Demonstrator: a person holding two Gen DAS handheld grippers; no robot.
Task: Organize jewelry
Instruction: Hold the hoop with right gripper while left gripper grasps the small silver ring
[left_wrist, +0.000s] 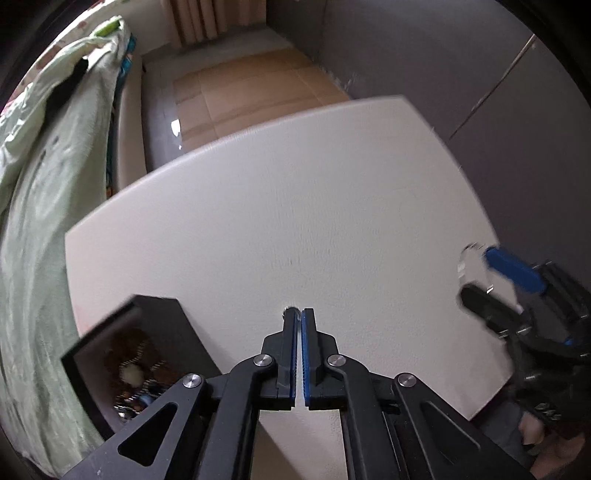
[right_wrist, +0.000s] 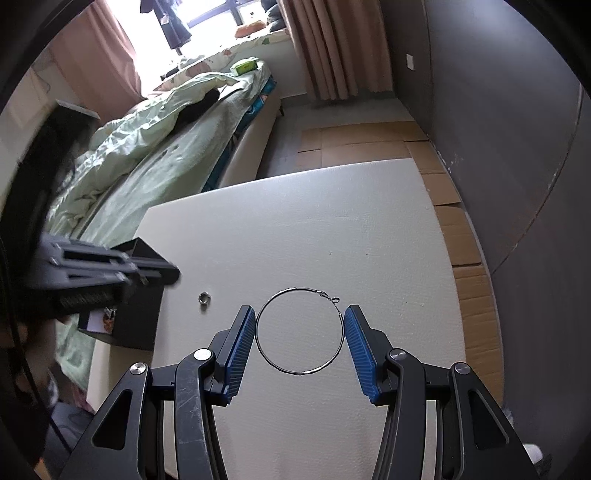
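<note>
Now the right gripper (right_wrist: 300, 325) is hanging spread wide around the hoop earring (right_wrist: 300, 330), which is lying flat on the white table (right_wrist: 332, 229), its pads flanking the wire on either side. Meanwhile the left gripper (left_wrist: 299, 317) is pinching something tiny, possibly a ring, just right of the black jewelry box (left_wrist: 122, 354). Picking up the hoop looks like the step in hand; next, the right jaws need closing gently on the thin wire, while a small ring (right_wrist: 203, 297) is waiting left of the hoop.
</note>
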